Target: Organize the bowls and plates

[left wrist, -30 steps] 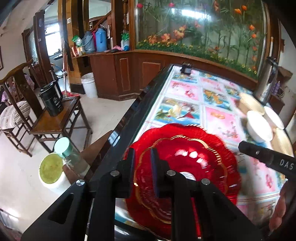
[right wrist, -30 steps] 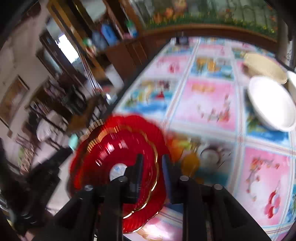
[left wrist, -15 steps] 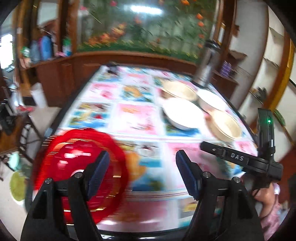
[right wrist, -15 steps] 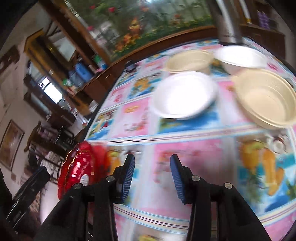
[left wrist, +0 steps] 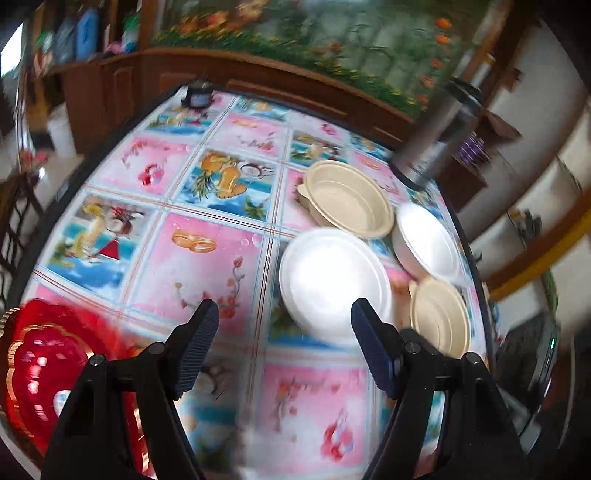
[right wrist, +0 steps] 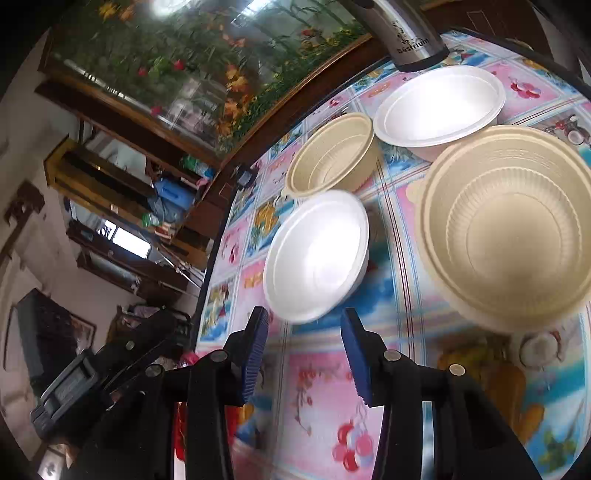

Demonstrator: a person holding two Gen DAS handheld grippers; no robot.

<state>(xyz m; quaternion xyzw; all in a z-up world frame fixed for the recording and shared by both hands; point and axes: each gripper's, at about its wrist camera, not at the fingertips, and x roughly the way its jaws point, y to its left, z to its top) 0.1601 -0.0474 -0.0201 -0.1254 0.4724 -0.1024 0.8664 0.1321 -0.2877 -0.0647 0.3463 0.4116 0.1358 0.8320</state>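
Left gripper (left wrist: pixel 282 325): jaws spread wide, nothing between. Right gripper (right wrist: pixel 303 332): jaws parted, empty, aimed at near white bowl (right wrist: pixel 317 254). Red plate (left wrist: pixel 44 376): flat on table (left wrist: pixel 207 266), near-left corner. Two beige bowls (right wrist: pixel 509 229) (right wrist: pixel 332 158) and far white bowl (right wrist: pixel 439 107): clustered beside kettle (right wrist: pixel 406 33).

Setting: home dining room. Table (left wrist: pixel 207 258) under picture-printed oilcloth; dark wooden cabinets (left wrist: pixel 122 85) beyond it; flowered glass panel (left wrist: pixel 314 33) above; steel thermos (right wrist: pixel 410 33) (label partly legible); disposable bowls (right wrist: pixel 509 229) ahead.
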